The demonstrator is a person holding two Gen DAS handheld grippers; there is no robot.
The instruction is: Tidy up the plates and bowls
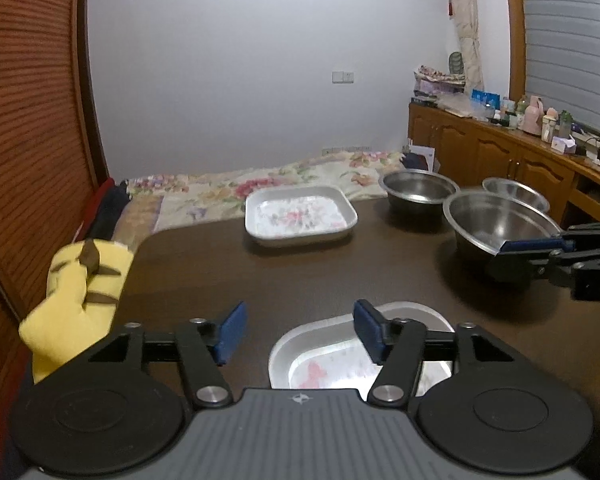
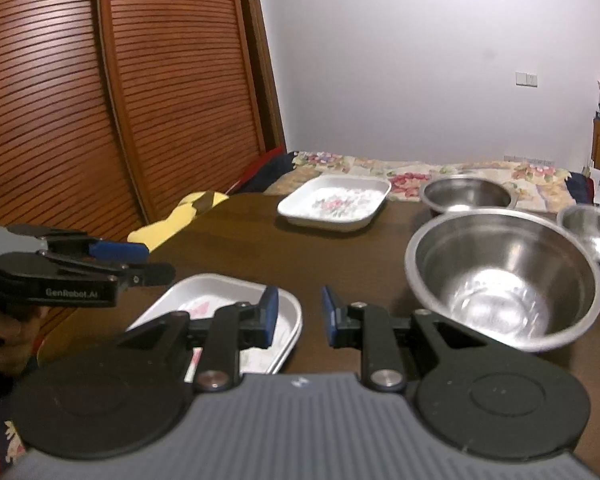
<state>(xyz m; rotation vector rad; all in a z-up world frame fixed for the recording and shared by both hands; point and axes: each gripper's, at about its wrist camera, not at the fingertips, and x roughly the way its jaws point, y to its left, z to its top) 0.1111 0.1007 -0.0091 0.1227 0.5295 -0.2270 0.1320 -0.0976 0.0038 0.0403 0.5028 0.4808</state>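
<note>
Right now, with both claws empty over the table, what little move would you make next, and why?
Probably shift the right gripper rightward to the large steel bowl's near rim. Its jaws are slightly apart with nothing between them, the bowl sits just beside it, and the other two bowls stand separate, not nested. The left gripper hangs open above the near dish.

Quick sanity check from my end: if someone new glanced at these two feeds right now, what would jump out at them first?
Probably the big steel bowl at the table's near right, with two smaller steel bowls behind it. Next, the two white floral trays: one at the far edge, one near, under the open left gripper. The yellow plush toy at the table's left edge also stands out.
</note>
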